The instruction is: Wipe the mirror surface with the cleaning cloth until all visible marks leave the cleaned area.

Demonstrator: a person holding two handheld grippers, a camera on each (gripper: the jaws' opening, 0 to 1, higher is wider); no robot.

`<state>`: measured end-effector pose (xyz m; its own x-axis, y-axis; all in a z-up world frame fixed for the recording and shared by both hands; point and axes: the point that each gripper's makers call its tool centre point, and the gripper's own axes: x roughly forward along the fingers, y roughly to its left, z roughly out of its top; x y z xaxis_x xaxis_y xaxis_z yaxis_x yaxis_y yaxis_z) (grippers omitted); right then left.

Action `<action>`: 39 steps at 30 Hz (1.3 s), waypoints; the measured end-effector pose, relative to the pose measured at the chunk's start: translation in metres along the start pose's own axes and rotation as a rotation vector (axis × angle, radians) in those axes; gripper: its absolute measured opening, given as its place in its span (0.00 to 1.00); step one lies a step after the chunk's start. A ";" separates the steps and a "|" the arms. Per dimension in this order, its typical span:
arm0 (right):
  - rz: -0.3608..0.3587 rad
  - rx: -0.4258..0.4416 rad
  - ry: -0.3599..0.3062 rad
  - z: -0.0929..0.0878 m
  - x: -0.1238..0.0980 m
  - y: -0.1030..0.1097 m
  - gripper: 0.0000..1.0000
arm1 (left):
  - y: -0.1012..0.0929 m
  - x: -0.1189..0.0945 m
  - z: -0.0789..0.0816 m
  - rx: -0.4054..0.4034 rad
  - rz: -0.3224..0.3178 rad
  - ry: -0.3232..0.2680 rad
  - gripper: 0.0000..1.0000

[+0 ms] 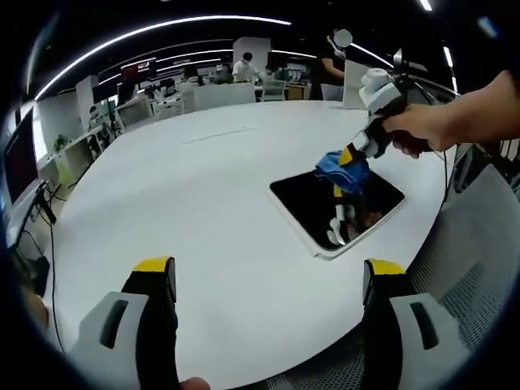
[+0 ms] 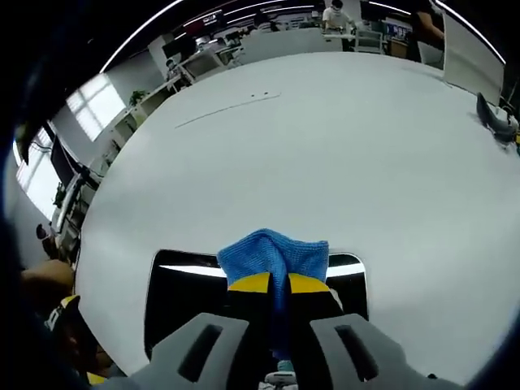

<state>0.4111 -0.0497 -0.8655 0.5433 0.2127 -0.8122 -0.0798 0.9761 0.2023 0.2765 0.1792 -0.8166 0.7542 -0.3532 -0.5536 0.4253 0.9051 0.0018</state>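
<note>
While right gripper (image 2: 279, 283) jaws pinch blue cloth (image 2: 275, 253) on mirror (image 2: 175, 292), left gripper (image 1: 270, 274) jaws wide open

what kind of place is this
Probably an open-plan office: a big white table holds the mirror, with rows of desks and monitors behind and long ceiling light strips overhead.

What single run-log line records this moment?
right gripper: shut on blue cloth | cloth on mirror | left gripper: open, off mirror | table
</note>
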 end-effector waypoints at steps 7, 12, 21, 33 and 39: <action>0.035 -0.019 0.015 0.003 0.012 0.031 0.00 | -0.003 0.002 -0.001 -0.011 -0.019 0.003 0.98; 0.049 -0.065 0.024 0.004 0.019 0.045 0.00 | 0.006 -0.002 0.008 0.011 0.024 -0.045 0.99; 0.065 -0.048 0.040 0.005 0.017 0.058 0.00 | 0.005 -0.004 0.008 -0.015 0.011 -0.053 0.99; 0.090 -0.088 0.052 0.009 0.029 0.076 0.00 | 0.011 -0.004 0.006 -0.027 0.020 -0.054 0.98; 0.096 -0.115 0.055 0.013 0.037 0.084 0.00 | 0.010 -0.002 0.003 -0.026 0.015 -0.043 0.98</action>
<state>0.4351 0.0397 -0.8712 0.4819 0.3045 -0.8216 -0.2265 0.9491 0.2190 0.2813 0.1881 -0.8130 0.7815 -0.3491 -0.5172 0.4010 0.9160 -0.0122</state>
